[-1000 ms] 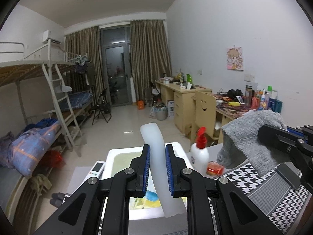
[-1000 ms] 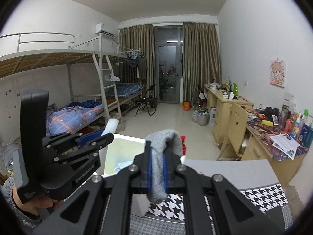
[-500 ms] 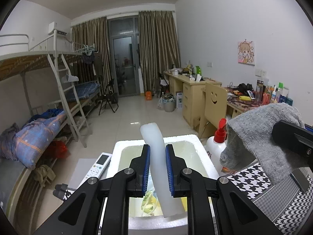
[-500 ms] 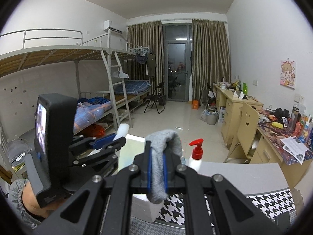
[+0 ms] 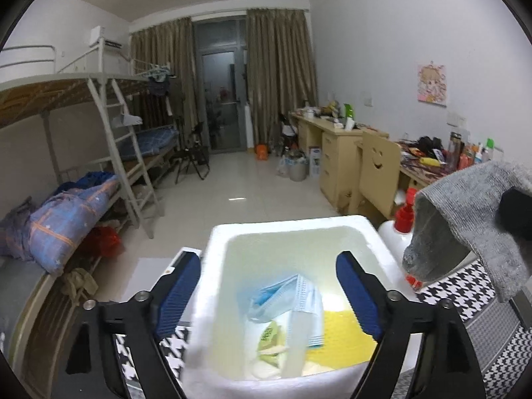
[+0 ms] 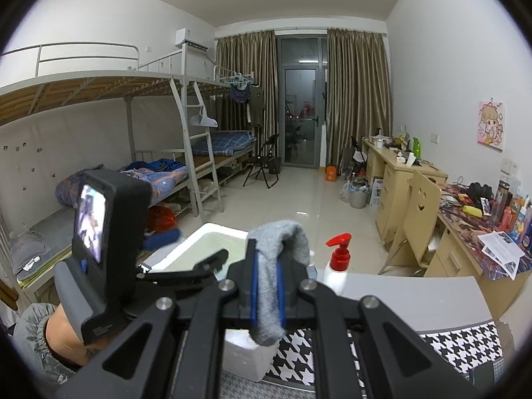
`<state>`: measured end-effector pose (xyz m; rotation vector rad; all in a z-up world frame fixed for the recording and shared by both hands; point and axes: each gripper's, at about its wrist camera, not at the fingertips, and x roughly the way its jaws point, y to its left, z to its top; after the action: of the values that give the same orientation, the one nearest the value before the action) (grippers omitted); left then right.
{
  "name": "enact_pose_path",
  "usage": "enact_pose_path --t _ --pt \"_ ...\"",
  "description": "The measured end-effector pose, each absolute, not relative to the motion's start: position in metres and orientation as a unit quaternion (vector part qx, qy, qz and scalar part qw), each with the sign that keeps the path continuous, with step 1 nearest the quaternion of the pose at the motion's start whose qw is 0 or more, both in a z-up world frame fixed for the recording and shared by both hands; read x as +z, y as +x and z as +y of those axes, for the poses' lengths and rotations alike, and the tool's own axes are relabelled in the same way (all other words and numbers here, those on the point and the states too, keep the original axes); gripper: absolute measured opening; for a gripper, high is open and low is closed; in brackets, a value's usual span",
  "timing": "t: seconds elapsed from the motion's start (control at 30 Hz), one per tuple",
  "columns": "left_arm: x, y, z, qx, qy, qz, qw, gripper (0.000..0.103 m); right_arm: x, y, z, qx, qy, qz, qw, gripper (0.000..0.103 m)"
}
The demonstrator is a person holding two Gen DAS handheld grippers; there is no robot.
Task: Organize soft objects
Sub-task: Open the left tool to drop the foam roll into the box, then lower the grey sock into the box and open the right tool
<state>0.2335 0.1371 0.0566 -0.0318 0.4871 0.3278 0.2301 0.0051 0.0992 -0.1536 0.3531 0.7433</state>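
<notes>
My left gripper [image 5: 267, 294] is open wide above a white foam box [image 5: 217, 242]. A white foam piece [image 5: 294, 349], blurred, is dropping inside the box among a blue face mask [image 5: 286, 297], a yellow item [image 5: 342, 331] and a small green packet [image 5: 268, 334]. My right gripper [image 6: 266, 291] is shut on a grey sock [image 6: 271, 286], held up beside the box [image 6: 196, 242]. The sock also shows at the right of the left wrist view [image 5: 465, 219]. The left gripper also shows in the right wrist view [image 6: 196, 266].
A white pump bottle with a red top [image 6: 335, 266] stands next to the box on a grey table [image 6: 415, 296] with a houndstooth cloth [image 6: 459, 345]. A remote [image 5: 176, 266] lies left of the box. Bunk beds stand left, desks right.
My left gripper has opened and let go of the white foam piece, which falls into the box. It has also moved over the box. The right gripper still holds the sock.
</notes>
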Motion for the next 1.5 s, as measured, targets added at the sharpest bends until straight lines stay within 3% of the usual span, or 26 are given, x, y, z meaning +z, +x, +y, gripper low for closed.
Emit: enact_pose_path --t 0.2,0.83,1.5 --pt "0.064 0.218 0.148 0.184 -0.027 0.225 0.957 0.102 0.099 0.231 0.015 0.367 -0.079 0.170 0.911 0.012" --pt "0.071 0.179 0.169 0.208 -0.035 0.212 0.954 0.102 0.101 0.234 0.043 0.398 -0.083 0.167 0.898 0.012" --pt "0.058 0.160 0.193 0.233 -0.052 0.215 0.947 0.102 0.080 0.262 0.076 0.399 -0.100 0.218 0.885 0.012"
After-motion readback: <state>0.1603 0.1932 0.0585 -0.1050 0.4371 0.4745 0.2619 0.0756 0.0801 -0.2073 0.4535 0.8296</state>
